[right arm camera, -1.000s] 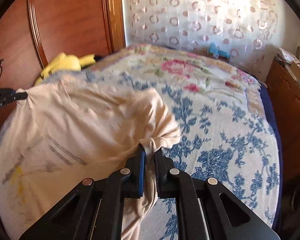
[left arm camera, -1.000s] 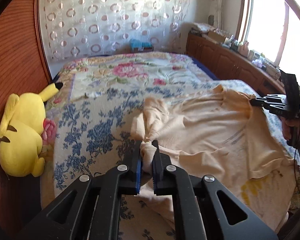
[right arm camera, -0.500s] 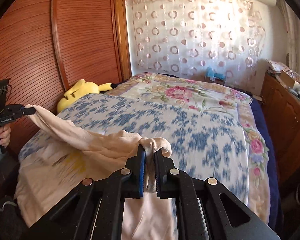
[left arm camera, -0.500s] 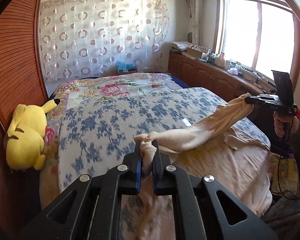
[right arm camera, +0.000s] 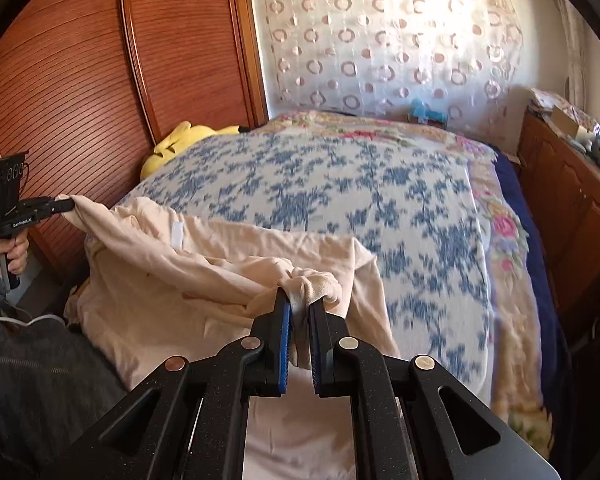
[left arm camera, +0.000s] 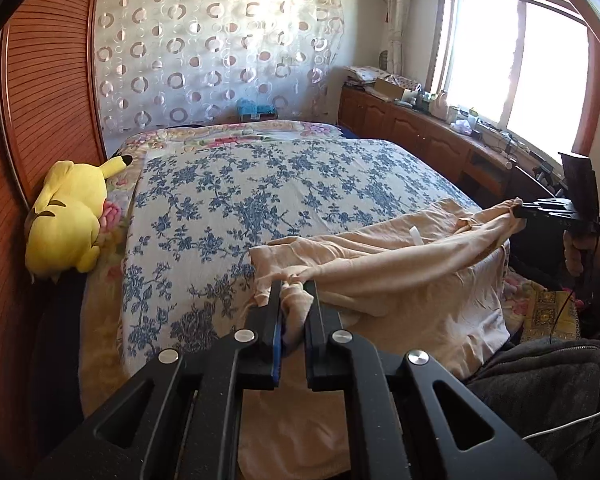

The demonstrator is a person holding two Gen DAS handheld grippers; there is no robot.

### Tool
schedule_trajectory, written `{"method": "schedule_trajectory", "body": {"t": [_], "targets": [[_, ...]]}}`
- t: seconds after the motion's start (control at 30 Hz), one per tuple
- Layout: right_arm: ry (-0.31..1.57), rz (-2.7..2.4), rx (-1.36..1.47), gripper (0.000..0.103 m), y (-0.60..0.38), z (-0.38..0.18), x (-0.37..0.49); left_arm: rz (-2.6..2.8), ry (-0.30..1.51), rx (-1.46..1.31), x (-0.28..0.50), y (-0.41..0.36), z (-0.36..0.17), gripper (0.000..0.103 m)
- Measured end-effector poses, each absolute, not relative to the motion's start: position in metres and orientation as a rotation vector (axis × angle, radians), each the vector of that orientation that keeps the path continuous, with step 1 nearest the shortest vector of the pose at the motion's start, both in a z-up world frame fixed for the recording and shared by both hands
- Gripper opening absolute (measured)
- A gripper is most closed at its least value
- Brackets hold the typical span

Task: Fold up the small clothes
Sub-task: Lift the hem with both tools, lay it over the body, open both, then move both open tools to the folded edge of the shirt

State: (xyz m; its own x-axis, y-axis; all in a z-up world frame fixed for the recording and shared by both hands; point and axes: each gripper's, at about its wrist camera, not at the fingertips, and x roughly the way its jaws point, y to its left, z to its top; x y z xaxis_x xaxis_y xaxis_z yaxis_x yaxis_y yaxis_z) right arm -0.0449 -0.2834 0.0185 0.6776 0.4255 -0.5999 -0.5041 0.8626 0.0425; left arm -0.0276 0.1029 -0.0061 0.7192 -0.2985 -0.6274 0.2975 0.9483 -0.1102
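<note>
- The left gripper (left arm camera: pixel 293 300) is clamping a bunched corner of the peach garment (left arm camera: pixel 400 280), its jaws closed tight on the cloth.
- The right gripper (right arm camera: pixel 300 304) is clenching another bunched corner of the same garment in the same way, with fabric squeezed between its blue pads (right arm camera: pixel 286 332).
- The garment is lying at the near end of the bed (left arm camera: pixel 260 184), on the blue floral bedspread (right arm camera: pixel 380 192), partly draping over the bed's near edge towards the person's dark-clothed lap (left arm camera: pixel 540 380).
- Between the two grippers the held edge is stretching as a loose band above the rest of the cloth, which is resting rumpled beneath it.
- By my reckoning the folding is only getting under way: two corners are being held and one layer seems to be doubling over another, but no neat, flat fold is showing yet.
- Laying the held edge down, squaring it and making the further folds all appear to be waiting.
- No basket, box or drawer for clothes is standing anywhere near the garment; a cardboard box (left arm camera: pixel 390 89) is sitting on the wooden cabinet (left arm camera: pixel 420 132) under the window, and what it is holding I cannot tell.
- A yellow plush toy (left arm camera: pixel 66 216) is lying by the wooden wall, well apart from the cloth.
</note>
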Motion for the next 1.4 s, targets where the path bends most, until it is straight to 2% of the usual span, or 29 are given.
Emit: {"method": "schedule_trajectory", "body": {"t": [0.17,0.23,0.27,0.33,0.37,0.4,0.43,0.47,0.5,0.63,0.9,1.13,1.4], "targets": [[0.696,0.506,-0.148,0.008,-0.275,0.008,-0.050,-0.325,0.738,0.024,-0.020,0.100,-0.023,0.010],[0.708,0.501,-0.161,0.008,-0.270,0.008,-0.048,-0.329,0.736,0.026,-0.018,0.101,-0.023,0.023],[0.707,0.501,-0.167,0.013,-0.268,0.011,-0.047,-0.326,0.729,0.029,-0.019,0.101,-0.021,0.026],[0.693,0.492,-0.177,0.021,-0.267,0.018,-0.046,-0.316,0.712,0.033,-0.019,0.103,-0.016,0.046],[0.687,0.489,-0.177,0.023,-0.267,0.024,-0.046,-0.316,0.702,0.032,-0.019,0.104,-0.014,0.047],[0.679,0.482,-0.179,0.026,-0.268,0.027,-0.046,-0.316,0.699,0.032,-0.017,0.105,-0.012,0.056],[0.669,0.468,-0.180,0.033,-0.268,0.028,-0.049,-0.314,0.701,0.030,-0.015,0.105,-0.011,0.072],[0.658,0.453,-0.179,0.039,-0.270,0.033,-0.048,-0.311,0.701,0.031,-0.012,0.105,-0.011,0.078],[0.651,0.448,-0.179,0.040,-0.270,0.035,-0.048,-0.312,0.692,0.032,-0.008,0.105,-0.010,0.081],[0.640,0.413,-0.177,0.047,-0.272,0.035,-0.041,-0.327,0.703,0.017,0.013,0.104,-0.015,0.081],[0.639,0.429,-0.160,0.050,-0.259,0.017,-0.008,-0.298,0.748,0.017,0.053,0.097,-0.035,0.081],[0.648,0.369,-0.149,0.062,-0.253,-0.008,0.031,-0.284,0.817,0.002,0.081,0.096,-0.063,0.081],[0.728,0.360,-0.115,0.063,-0.245,-0.035,0.076,-0.292,0.862,-0.035,0.090,0.095,-0.085,0.081]]}}
